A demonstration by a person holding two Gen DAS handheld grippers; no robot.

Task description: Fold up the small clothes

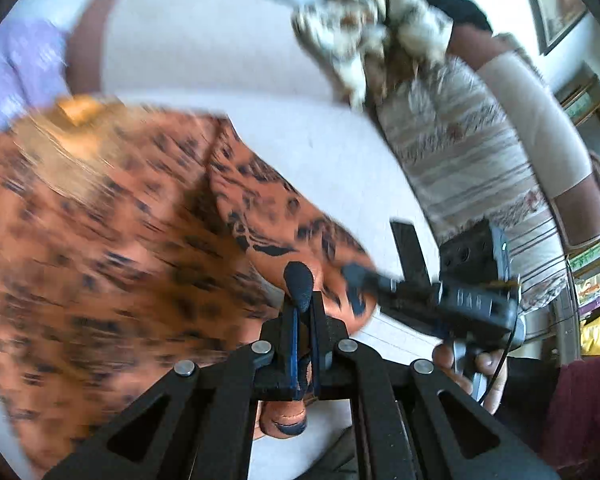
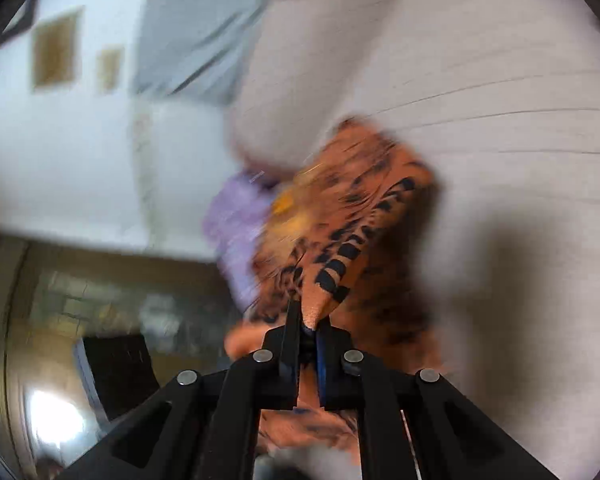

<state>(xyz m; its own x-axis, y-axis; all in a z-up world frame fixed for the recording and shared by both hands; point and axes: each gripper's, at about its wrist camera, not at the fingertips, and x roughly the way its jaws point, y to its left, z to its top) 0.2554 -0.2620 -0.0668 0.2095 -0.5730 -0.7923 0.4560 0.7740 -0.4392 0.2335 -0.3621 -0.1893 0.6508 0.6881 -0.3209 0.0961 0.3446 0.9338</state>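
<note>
Both claws pinch the orange black-spotted garment [image 1: 112,216]: left claw [image 1: 305,304] and right claw [image 2: 309,330] grip separate edges, presumably to stretch it above the white bed [image 1: 332,152] for folding.

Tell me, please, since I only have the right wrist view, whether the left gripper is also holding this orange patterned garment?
Observer: Yes. The left gripper is shut on the orange garment, with cloth pinched between its fingers.
Operator: Thank you. Can you see my right gripper from there?
Observer: Yes, the right gripper shows at the left view's right side, gripping the same garment's edge close to the left one.
Operator: Is anything else lying beyond the garment?
Observer: A furry cream-and-brown piece lies at the far end of the white surface; blur hides what it is.
</note>
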